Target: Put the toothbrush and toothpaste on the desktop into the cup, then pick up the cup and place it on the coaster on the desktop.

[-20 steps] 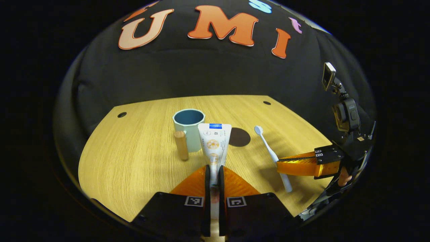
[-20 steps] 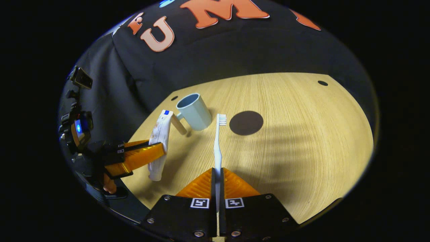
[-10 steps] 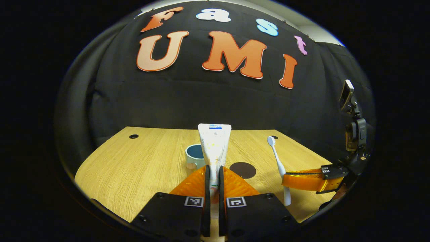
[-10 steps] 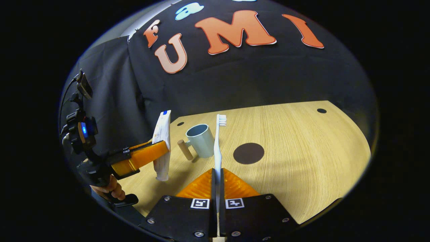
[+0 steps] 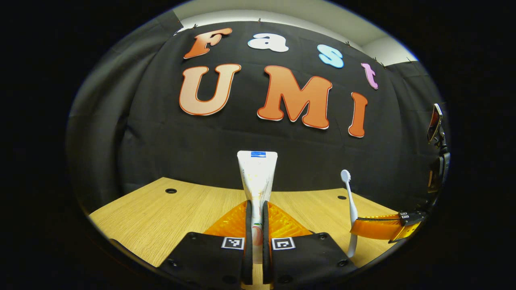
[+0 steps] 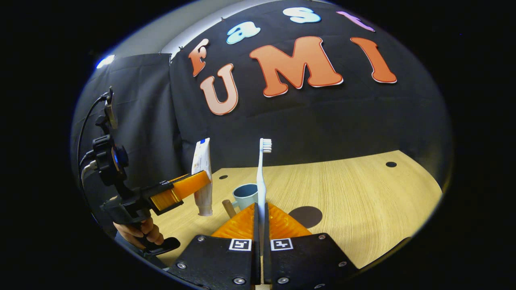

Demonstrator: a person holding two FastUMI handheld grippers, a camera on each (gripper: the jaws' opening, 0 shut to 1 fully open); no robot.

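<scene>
You had a light wooden desktop (image 5: 161, 209) under you — pale grain, curved front edge, with small dark round holes (image 5: 171, 191) near its far corners. In the right gripper view one such hole (image 6: 390, 164) sat far right — another (image 6: 223, 177) at the back left.

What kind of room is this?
Probably a small recording booth, not a real bathroom: black cloth wall, a bare wooden desktop, and a cup, toothbrush and toothpaste set out.
</scene>
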